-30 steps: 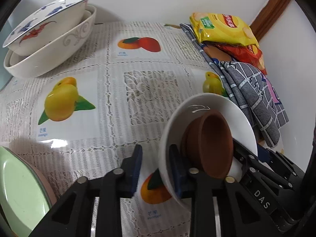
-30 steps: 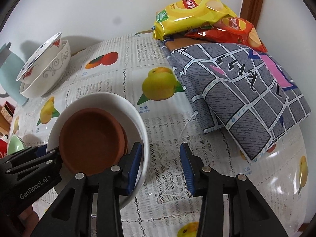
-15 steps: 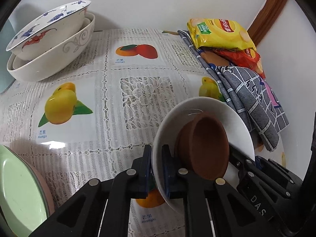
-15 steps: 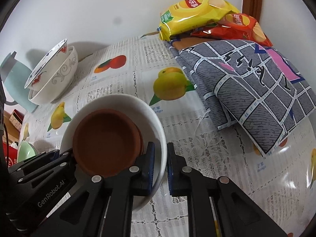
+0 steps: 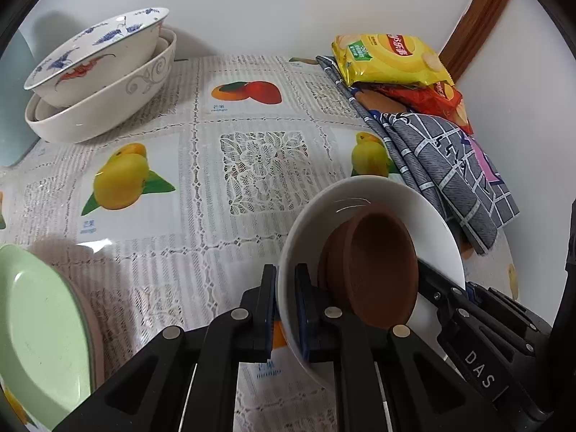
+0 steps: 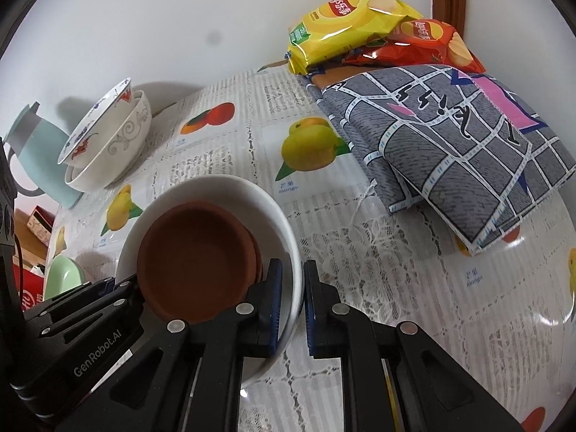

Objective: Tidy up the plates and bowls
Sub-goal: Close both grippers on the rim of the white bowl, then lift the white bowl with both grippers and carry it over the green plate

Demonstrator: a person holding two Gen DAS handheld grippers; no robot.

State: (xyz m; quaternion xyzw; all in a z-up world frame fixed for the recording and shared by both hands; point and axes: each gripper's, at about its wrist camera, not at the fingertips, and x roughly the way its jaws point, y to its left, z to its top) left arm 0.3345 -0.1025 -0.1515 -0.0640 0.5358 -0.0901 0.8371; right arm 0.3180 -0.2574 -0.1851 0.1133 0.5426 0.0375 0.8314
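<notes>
We hold the white bowl [image 5: 363,194] from both sides. Our left tongs [image 5: 286,309] pinch its near rim, one finger inside and one outside, and our right tongs [image 6: 289,302] pinch the opposite rim likewise. Inside it lie brown saucers [image 6: 198,262], nested. The bowl is over the counter [image 5: 201,194], tilted in the left view. Two stacked bowls [image 5: 104,82] stand at the far left by the wall; a green plate [image 5: 39,331] lies near left. Chip bags [image 6: 363,25] rest on a grey cloth [image 6: 450,147] at the right.
</notes>
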